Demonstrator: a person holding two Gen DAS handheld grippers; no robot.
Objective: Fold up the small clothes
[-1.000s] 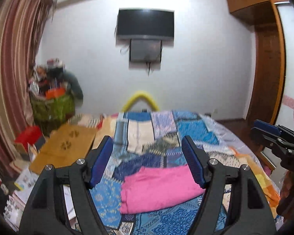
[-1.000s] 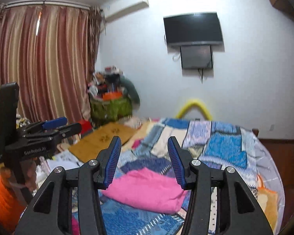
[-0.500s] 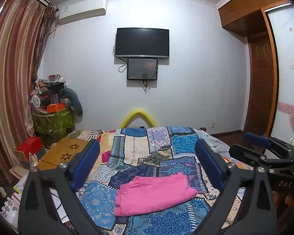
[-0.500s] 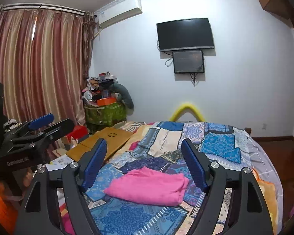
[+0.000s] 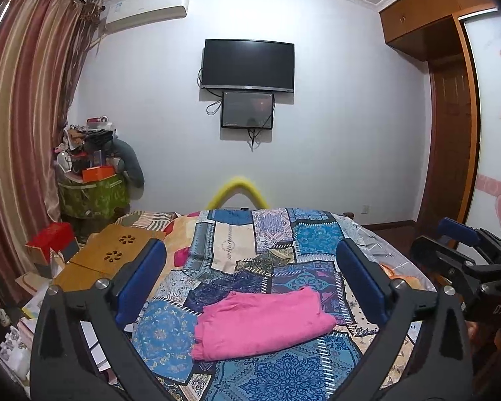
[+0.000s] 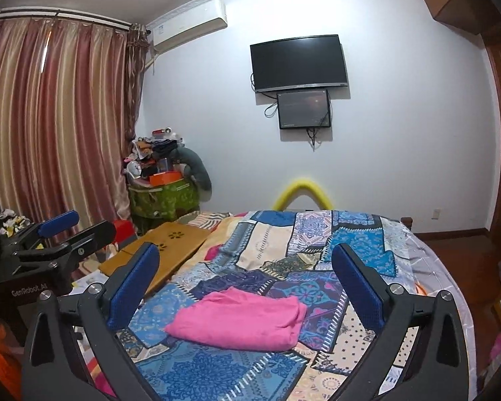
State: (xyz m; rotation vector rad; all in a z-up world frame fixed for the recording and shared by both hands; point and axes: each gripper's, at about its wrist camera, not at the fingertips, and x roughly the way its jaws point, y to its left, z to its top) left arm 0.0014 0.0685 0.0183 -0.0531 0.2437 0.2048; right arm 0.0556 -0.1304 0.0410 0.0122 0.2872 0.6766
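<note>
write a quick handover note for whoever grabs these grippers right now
Left gripper: open, empty, held above the bed.
Right gripper: open, empty, held level beside the left one.
Pink garment: lies folded into a compact rectangle on the patchwork bedspread, untouched by any fingers.
Done: this piece looks folded.
Left: no other loose small clothes show on the bed; check for more or tidy the edges.

The left claw (image 5: 250, 280) is a black plastic frame with two angular arms, each tipped with a ribbed blue pad and fixed by silver screws. The right claw (image 6: 245, 279) has the same build. White lettering marks both bodies: "GenRobot.AI" on the left, and what may read "DAS" on the right, though it is partly cut off.
</note>
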